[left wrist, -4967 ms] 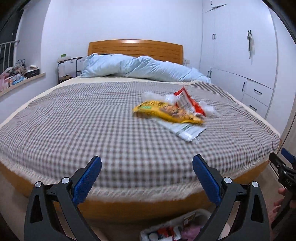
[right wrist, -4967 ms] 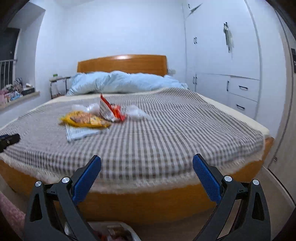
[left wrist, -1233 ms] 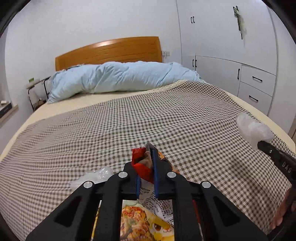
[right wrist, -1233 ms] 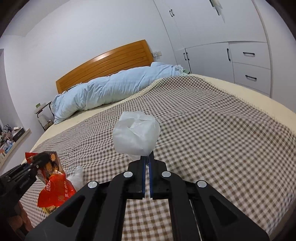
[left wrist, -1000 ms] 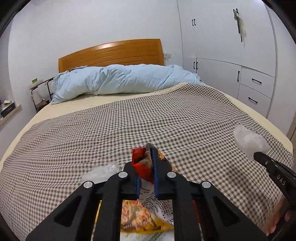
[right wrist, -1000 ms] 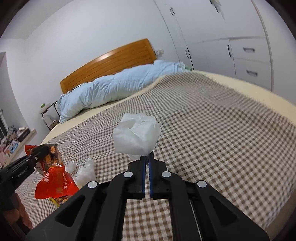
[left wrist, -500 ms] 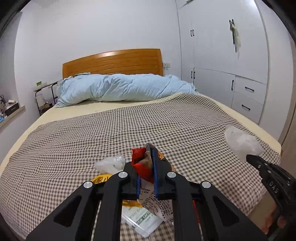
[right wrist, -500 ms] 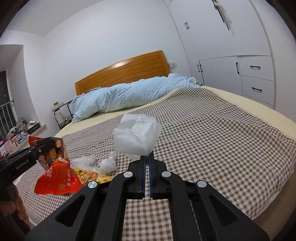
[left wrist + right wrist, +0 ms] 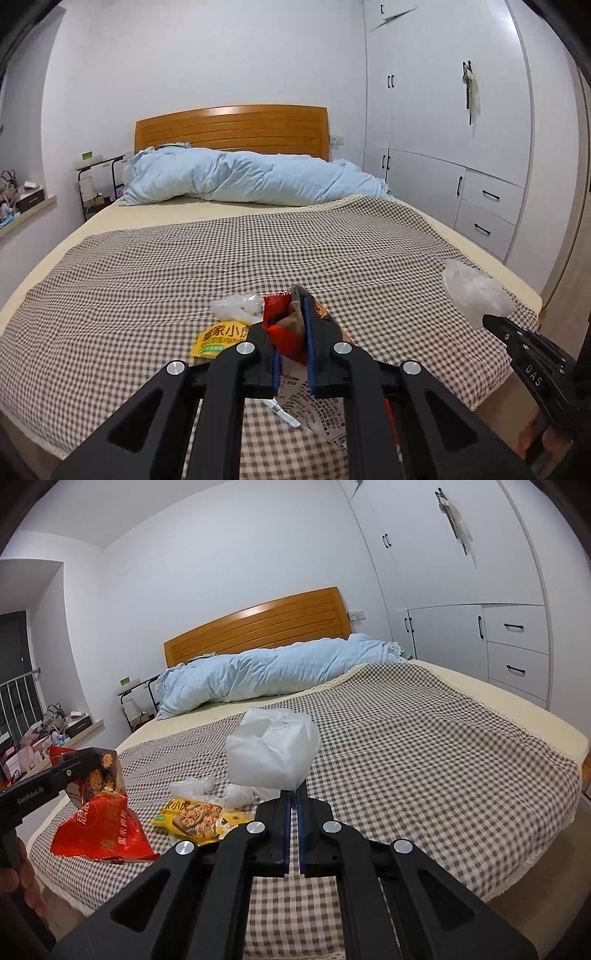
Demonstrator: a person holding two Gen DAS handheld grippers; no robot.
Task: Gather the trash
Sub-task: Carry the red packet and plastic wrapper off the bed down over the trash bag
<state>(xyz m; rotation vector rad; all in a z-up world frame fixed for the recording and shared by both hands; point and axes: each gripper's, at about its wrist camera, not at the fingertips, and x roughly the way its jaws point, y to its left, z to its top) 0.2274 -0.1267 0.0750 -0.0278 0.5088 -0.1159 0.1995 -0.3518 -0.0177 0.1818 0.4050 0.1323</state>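
The left hand-held gripper [image 9: 291, 325] is clamped tight on the top of a red snack bag [image 9: 98, 819], which hangs from its jaws above the near left part of the bed [image 9: 443, 760]. The right hand-held gripper [image 9: 293, 797] is closed all the way on the neck of a crumpled white plastic bag [image 9: 273, 749], lifted clear of the checked blanket [image 9: 147, 280].

Lying on the blanket just beyond the two grippers are a yellow snack packet [image 9: 201, 818] and, touching its far edge, some clear plastic wrap [image 9: 195, 786]. A white printed wrapper [image 9: 314, 410] lies flat under the left gripper, near the foot edge of the bed.

Farther off, a pale blue quilt [image 9: 251, 177] is bunched across the head of the bed against the wooden headboard [image 9: 232, 129]. White wardrobes [image 9: 443, 129] with drawers line the right wall.
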